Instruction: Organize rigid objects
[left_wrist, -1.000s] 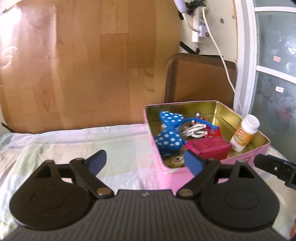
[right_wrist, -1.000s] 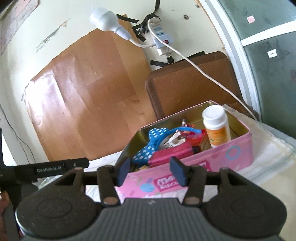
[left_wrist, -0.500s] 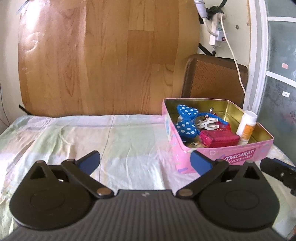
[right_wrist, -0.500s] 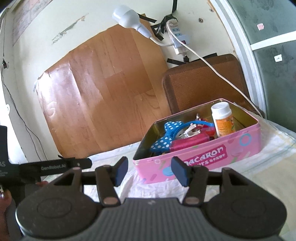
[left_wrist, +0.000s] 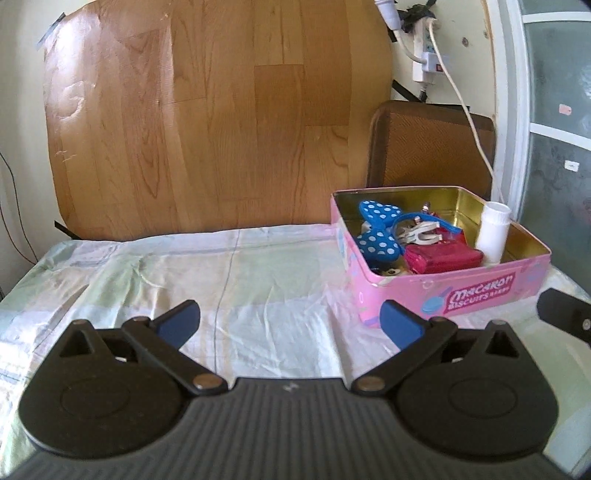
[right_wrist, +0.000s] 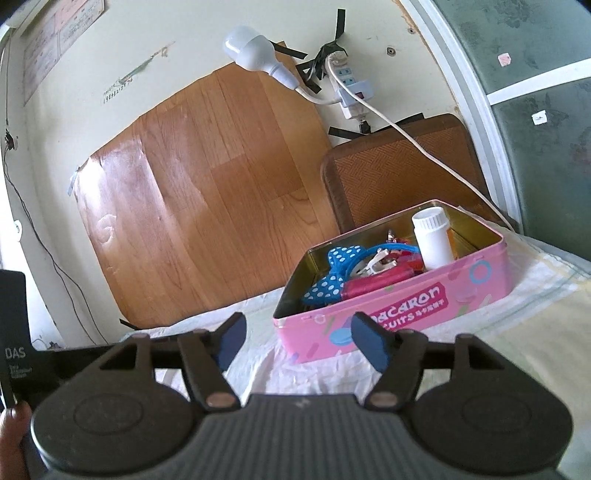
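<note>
Right wrist: pink tin (right_wrist: 424, 306) holds bottle (right_wrist: 432, 238); bow (right_wrist: 334, 273).

Probably a home bedroom: a bedsheet (left_wrist: 240, 280), taped power strip (right_wrist: 351, 92) and frosted window (right_wrist: 546, 122).

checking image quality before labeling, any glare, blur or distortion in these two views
Left wrist view: sharp, fisheye bends the wood panel, and the white bottle in the pink tin is washed out. Right wrist view: strong tilt and curvature, glare patch on the panel, dark corners.
</note>
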